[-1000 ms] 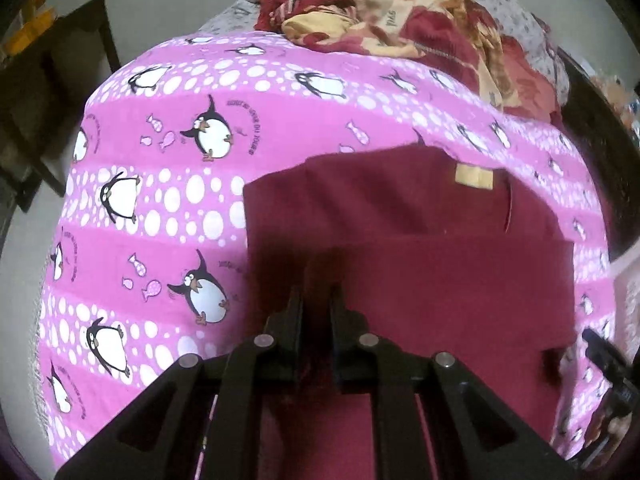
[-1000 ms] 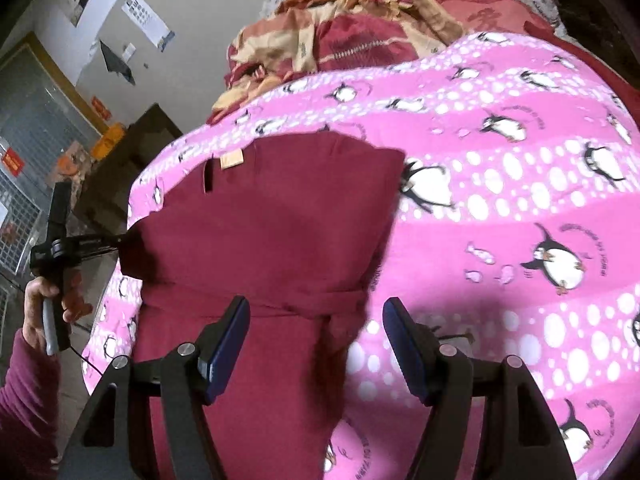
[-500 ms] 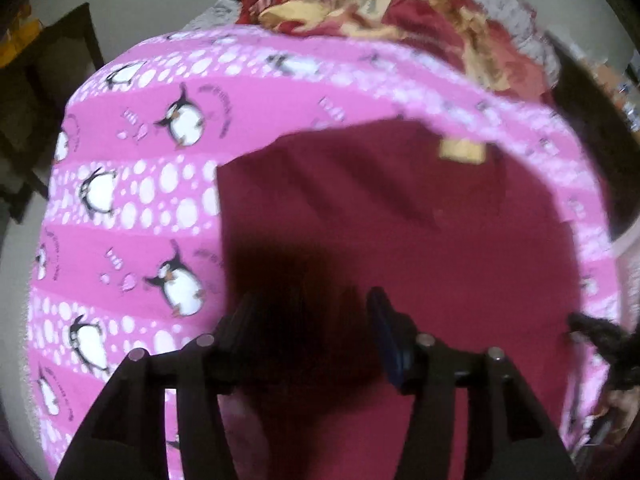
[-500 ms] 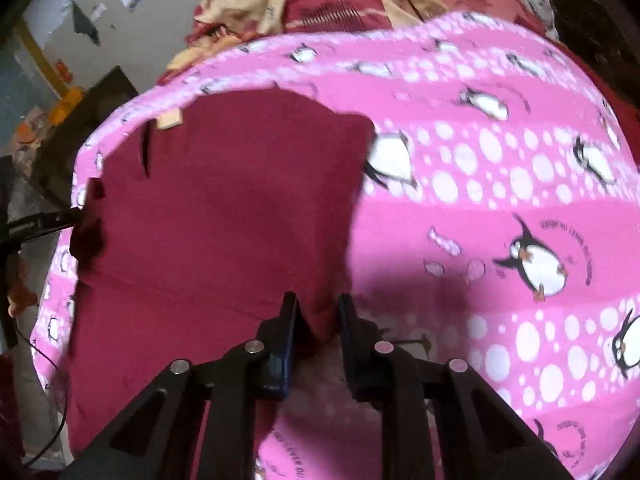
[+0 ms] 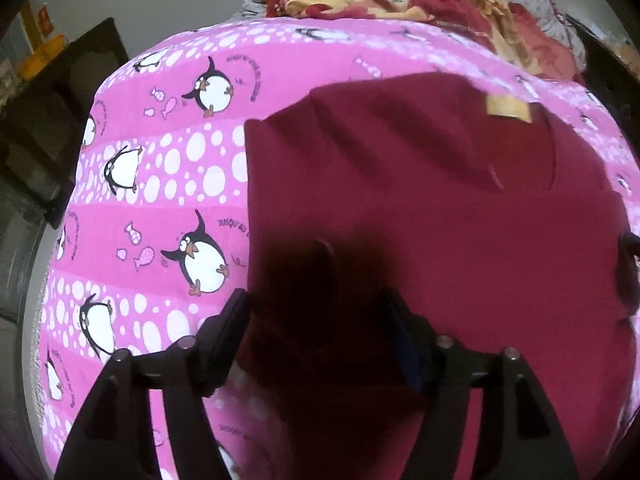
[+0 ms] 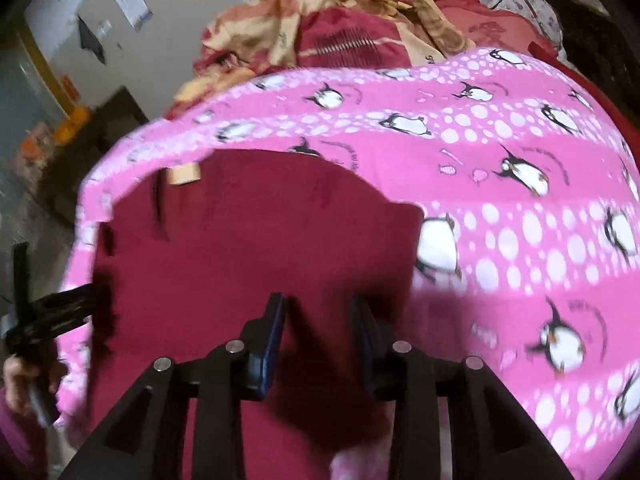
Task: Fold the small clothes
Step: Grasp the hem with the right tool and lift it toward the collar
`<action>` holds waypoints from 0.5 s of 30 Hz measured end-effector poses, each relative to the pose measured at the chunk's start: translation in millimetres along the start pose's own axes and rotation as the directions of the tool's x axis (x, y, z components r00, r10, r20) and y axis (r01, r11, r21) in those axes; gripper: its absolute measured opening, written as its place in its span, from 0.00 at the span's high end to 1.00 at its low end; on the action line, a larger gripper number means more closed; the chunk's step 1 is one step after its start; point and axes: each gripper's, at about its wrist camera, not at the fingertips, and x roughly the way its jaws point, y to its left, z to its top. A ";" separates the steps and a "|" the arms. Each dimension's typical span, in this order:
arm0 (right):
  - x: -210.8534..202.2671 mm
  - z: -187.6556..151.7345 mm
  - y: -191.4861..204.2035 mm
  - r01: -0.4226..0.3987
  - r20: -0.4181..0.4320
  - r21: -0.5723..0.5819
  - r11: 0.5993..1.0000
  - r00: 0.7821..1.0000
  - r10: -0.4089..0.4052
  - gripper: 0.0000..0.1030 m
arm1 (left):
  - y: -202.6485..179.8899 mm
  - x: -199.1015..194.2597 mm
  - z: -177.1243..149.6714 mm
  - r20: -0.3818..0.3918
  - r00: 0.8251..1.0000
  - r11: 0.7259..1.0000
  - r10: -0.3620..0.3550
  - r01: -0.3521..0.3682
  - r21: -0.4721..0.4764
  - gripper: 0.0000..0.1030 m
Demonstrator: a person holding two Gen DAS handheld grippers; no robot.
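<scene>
Pink penguin-print blanket (image 5: 168,184) carries a maroon garment (image 5: 440,216) (soft, limp, probably light); left gripper (image 5: 320,320) and right gripper (image 6: 320,320) have just been opening, jaws spread, nothing pinched; better grip the hem corners.

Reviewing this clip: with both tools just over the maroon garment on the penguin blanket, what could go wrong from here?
1. The left tool, its jaws just opening, straddles the maroon garment's side edge and may pinch the penguin blanket along with it.
2. The right tool, jaws reopening and apart, could let the fresh fold slip or bunch.
</scene>
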 end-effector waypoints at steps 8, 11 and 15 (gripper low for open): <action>-21.3 -6.0 -5.0 0.013 0.010 0.020 1.000 1.000 -0.013 0.64 | 1.9 3.0 -4.0 0.014 1.000 1.000 0.006 -0.006 -0.022 0.24; -29.7 -24.8 8.8 0.007 -0.014 -0.045 0.999 1.000 -0.008 0.60 | 1.0 3.3 -4.4 0.019 1.000 1.000 0.007 -0.007 -0.028 0.24; -10.3 -48.7 10.5 0.108 -0.074 -0.120 0.987 0.990 -0.117 0.55 | 0.5 -2.6 -9.7 0.026 1.000 0.999 0.016 -0.015 -0.033 0.24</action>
